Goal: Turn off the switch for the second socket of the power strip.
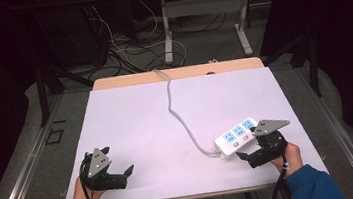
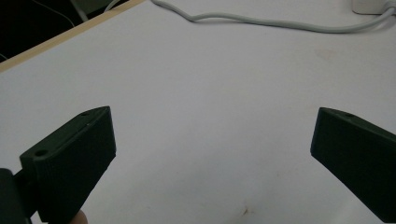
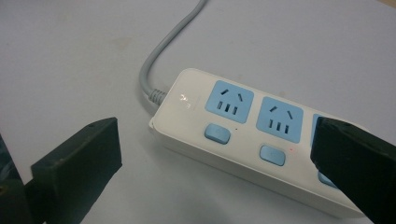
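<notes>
My right gripper [image 1: 245, 156] sat at the lower right of the high view, just beside the near end of the white power strip [image 1: 236, 136]. Its jaws stood wide apart and held nothing. In the right gripper view the power strip [image 3: 252, 140] lay between and beyond the jaws, running from centre to lower right, with blue sockets and blue switches facing up. One jaw overlapped its far end at the right edge; contact could not be confirmed. The grey cable [image 1: 175, 107] ran from the strip toward the top centre of the table [image 1: 131, 114]. My left gripper [image 1: 128, 171] was at lower left, well apart from the strip, jaws spread wide and empty over bare table [image 2: 201, 116].
</notes>
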`<act>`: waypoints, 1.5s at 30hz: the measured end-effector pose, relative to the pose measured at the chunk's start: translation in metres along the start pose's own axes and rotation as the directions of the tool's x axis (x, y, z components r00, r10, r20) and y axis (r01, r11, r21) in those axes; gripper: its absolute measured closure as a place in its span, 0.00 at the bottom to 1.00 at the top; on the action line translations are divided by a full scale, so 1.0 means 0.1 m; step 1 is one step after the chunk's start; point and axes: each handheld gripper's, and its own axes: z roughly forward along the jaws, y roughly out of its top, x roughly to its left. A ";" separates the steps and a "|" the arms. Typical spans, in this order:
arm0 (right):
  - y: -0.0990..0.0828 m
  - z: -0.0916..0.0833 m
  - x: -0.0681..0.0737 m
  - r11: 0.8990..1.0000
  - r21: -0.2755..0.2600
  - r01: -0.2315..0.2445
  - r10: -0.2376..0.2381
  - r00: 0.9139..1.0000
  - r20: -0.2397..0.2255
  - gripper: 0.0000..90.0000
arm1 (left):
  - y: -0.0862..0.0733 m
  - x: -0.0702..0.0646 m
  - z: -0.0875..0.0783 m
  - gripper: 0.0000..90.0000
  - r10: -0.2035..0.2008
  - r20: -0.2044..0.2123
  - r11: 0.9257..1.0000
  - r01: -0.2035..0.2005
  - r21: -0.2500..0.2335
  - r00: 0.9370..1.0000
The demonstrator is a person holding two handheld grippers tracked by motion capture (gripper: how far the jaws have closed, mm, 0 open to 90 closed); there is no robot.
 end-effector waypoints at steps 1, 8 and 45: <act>0.00 0.00 0.00 1.000 0.000 0.000 0.000 1.000 0.000 0.02 | 0.00 0.00 0.00 0.00 -0.001 0.001 1.000 0.001 0.002 1.000; 0.04 0.01 -0.08 1.000 0.004 -0.013 0.013 1.000 0.022 0.02 | 0.00 0.01 0.01 0.00 0.007 -0.004 1.000 -0.007 0.007 1.000; 0.22 0.08 -0.44 0.997 0.021 -0.071 0.070 0.996 0.059 0.01 | 0.01 0.00 0.04 0.00 0.026 -0.007 1.000 -0.026 0.015 1.000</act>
